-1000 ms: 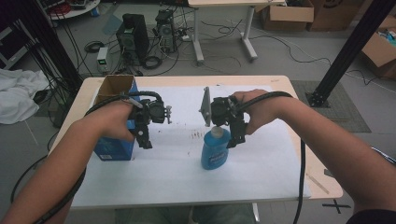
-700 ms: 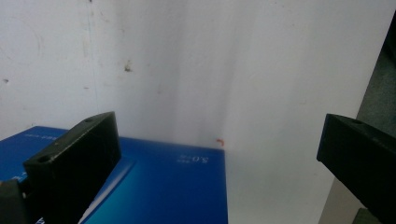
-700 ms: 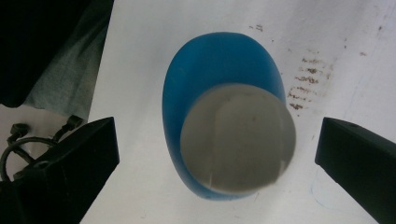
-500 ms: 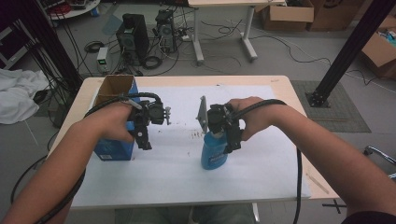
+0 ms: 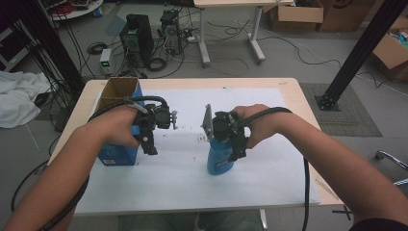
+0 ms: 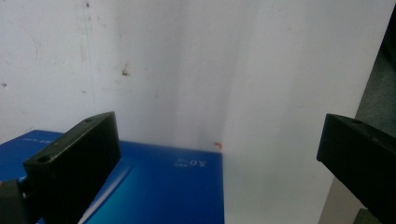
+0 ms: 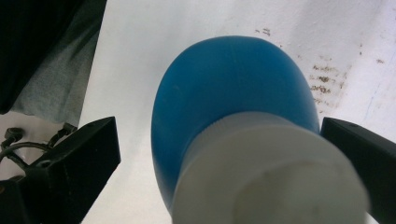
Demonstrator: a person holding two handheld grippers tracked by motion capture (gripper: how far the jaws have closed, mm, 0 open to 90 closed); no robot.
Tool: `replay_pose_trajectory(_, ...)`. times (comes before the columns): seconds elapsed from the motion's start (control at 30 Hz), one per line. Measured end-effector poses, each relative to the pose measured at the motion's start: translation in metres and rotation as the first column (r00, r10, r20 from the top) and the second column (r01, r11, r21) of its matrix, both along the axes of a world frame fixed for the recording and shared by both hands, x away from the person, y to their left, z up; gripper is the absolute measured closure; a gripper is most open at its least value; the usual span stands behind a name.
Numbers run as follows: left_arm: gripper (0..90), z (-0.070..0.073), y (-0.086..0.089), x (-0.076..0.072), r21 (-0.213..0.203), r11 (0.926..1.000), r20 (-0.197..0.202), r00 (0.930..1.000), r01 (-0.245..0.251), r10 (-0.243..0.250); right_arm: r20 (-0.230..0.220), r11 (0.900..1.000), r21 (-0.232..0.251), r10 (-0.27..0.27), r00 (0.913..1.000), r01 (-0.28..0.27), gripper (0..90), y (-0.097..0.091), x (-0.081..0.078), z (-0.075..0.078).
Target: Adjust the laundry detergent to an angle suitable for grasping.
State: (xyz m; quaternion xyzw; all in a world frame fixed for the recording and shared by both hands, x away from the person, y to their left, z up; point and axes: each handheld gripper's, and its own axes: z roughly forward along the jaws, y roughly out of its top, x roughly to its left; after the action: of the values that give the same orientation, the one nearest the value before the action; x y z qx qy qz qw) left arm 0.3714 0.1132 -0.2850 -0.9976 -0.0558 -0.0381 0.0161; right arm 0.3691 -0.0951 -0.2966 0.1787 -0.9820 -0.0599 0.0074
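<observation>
On the tabletop (image 5: pixel 288 96), bottle (image 5: pixel 220 159) stands upright on the white sheet (image 5: pixel 183 178), my right gripper (image 5: pixel 238 144) over its cap (image 7: pixel 271 172), fingers apart either side, probably not gripping yet. Left gripper (image 5: pixel 149 144) spread wide above the blue box (image 5: pixel 115 154), empty. Box open-topped; packing the bottle is all still to do.

- A grey floor (image 5: pixel 288 62) is strewn with black cables (image 5: pixel 308 45).
- Two computer towers (image 5: pixel 137 36) are stood beyond the wooden table (image 5: pixel 293 91).
- Cardboard boxes (image 5: pixel 293 17) are seen at the far right.
</observation>
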Motion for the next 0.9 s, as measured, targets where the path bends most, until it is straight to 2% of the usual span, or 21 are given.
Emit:
replay_pose_trajectory(0.4,0.1,-0.0024,0.0015,-0.0001,0.002,1.0000,-0.003,1.0000,-0.006,0.006,0.027,0.9999,0.001,0.010,0.9996,-0.010,9.5,0.0007,0.0018,-0.0009)
replay_pose_trajectory(0.57,0.1,-0.0032,0.0018,-0.0002,0.003,1.0000,-0.003,1.0000,-0.005,0.005,0.023,0.9997,-0.015,0.017,0.9996,-0.017,13.7,0.0014,0.0006,-0.0031)
replay_pose_trajectory(0.9,0.1,-0.0043,0.0007,0.0002,0.005,1.0000,-0.005,1.0000,-0.007,0.007,0.014,0.9998,-0.009,0.021,0.9997,-0.020,19.4,0.0008,0.0033,-0.0021)
